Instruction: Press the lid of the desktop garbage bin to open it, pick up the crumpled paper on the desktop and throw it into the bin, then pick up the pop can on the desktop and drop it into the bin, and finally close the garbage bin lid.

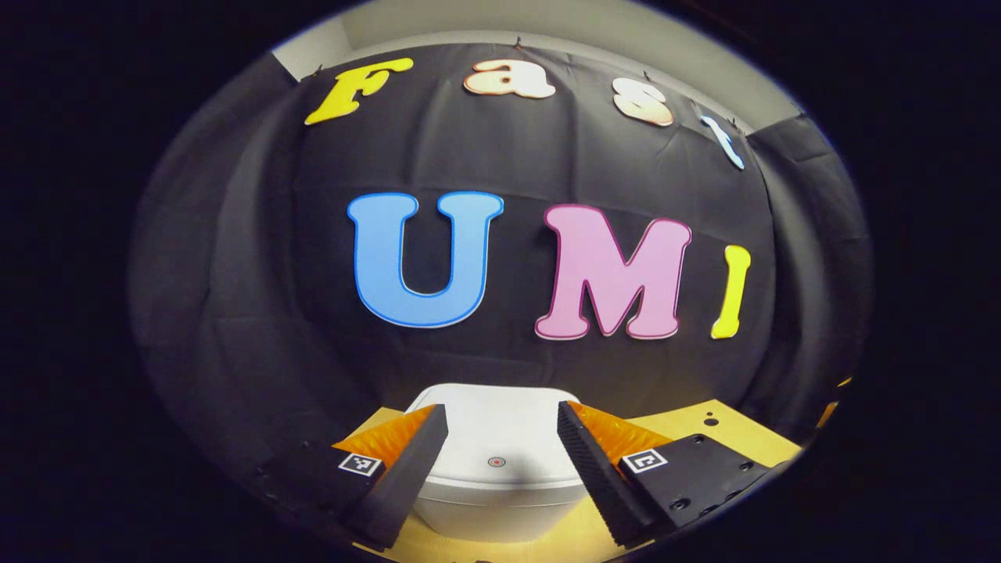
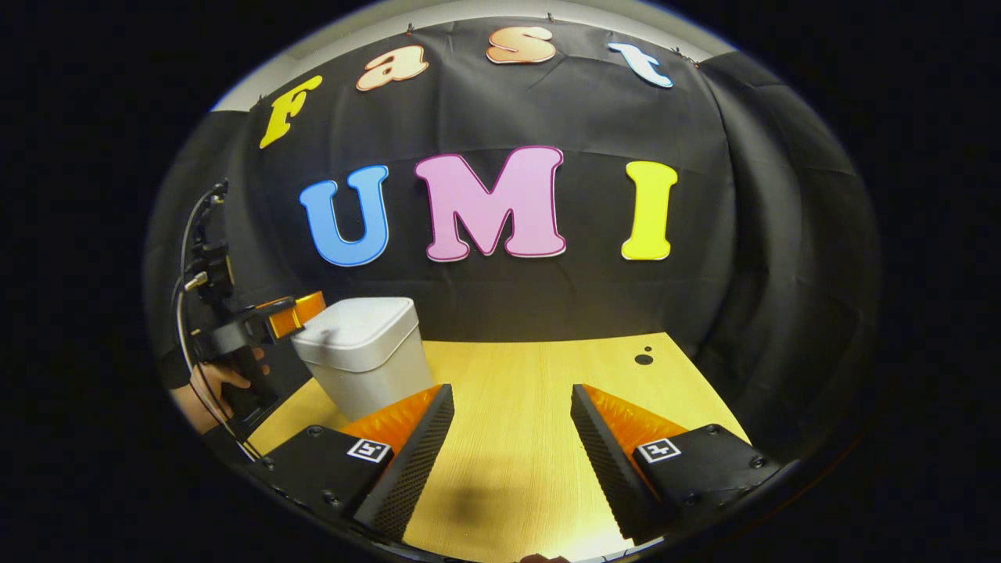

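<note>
**Left gripper lined up over the closed bin lid**

Wooden desktop [image 2: 532, 391] carries the white garbage bin [image 2: 367, 356], which stands at its left side, close to the black cloth wall. The lid [image 1: 489, 426] of the bin is closed and flat. On the lid, near its front edge, sits a small round red mark [image 1: 496, 462].

The left gripper [image 1: 500, 453] hangs just above the front of the bin, its two fingers spread wide apart and holding nothing. The right gripper [image 2: 512, 453] waits to the right of the bin, above bare wood, also wide open and empty.

The step in hand appears to be the press. It should go straight down on the lid beside the red mark, with one fingertip or with closed fingers, gently, so the light bin does not slide or tip.

No brand or readable writing shows on the bin. Each gripper bears small square black-and-white code markers [image 2: 369, 450], not text.
</note>
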The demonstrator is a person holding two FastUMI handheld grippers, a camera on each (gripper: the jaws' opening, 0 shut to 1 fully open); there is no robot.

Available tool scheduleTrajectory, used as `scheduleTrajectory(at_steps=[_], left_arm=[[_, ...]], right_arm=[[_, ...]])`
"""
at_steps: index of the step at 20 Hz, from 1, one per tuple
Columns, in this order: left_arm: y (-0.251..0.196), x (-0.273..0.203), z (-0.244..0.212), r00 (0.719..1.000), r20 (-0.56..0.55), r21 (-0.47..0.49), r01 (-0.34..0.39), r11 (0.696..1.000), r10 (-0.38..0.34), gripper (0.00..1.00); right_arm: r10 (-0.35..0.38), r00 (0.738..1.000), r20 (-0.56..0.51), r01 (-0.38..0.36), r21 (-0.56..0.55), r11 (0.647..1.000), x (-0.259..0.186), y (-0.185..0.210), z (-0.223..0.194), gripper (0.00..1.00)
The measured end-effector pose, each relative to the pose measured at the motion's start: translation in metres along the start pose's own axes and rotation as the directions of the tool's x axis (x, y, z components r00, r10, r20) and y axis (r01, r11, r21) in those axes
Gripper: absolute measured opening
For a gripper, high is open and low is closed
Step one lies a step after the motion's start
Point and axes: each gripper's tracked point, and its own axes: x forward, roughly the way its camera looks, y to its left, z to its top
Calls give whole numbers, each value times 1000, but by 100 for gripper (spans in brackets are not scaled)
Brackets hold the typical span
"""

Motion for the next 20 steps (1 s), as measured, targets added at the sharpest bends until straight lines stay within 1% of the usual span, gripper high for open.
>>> scheduleTrajectory(at_steps=[1,4,6,8,9,12,15,16,20], left_arm=[[-4,-11,14,1000,26,-10,-6,1000,6,94],[-14,-50,49,994,107,4,-36,999,35,95],[-25,-77,60,990,136,29,-52,998,47,94],[-40,-102,63,987,156,67,-53,996,42,94],[-49,-114,65,985,169,76,-51,996,37,94],[-83,-142,65,981,192,78,11,997,-26,94],[-107,-156,54,983,164,61,78,995,-87,95],[-107,-157,55,982,157,58,92,994,-101,95],[-102,-169,68,972,189,56,130,990,-138,95]], right_arm=[[10,1000,19,-10,-3,1000,0,0,6,98],[47,997,63,-46,-19,999,2,1,18,98],[70,994,78,-68,-28,997,-1,-2,22,98],[99,991,93,-97,-26,995,-6,0,22,98],[103,989,110,-99,-35,994,-9,-1,23,98],[65,987,145,-56,-67,996,-23,-10,25,98],[24,974,225,-13,-50,999,-41,-8,40,98],[10,971,238,2,-51,999,-46,-9,44,98],[2,955,298,5,-20,1000,-67,10,54,97]])
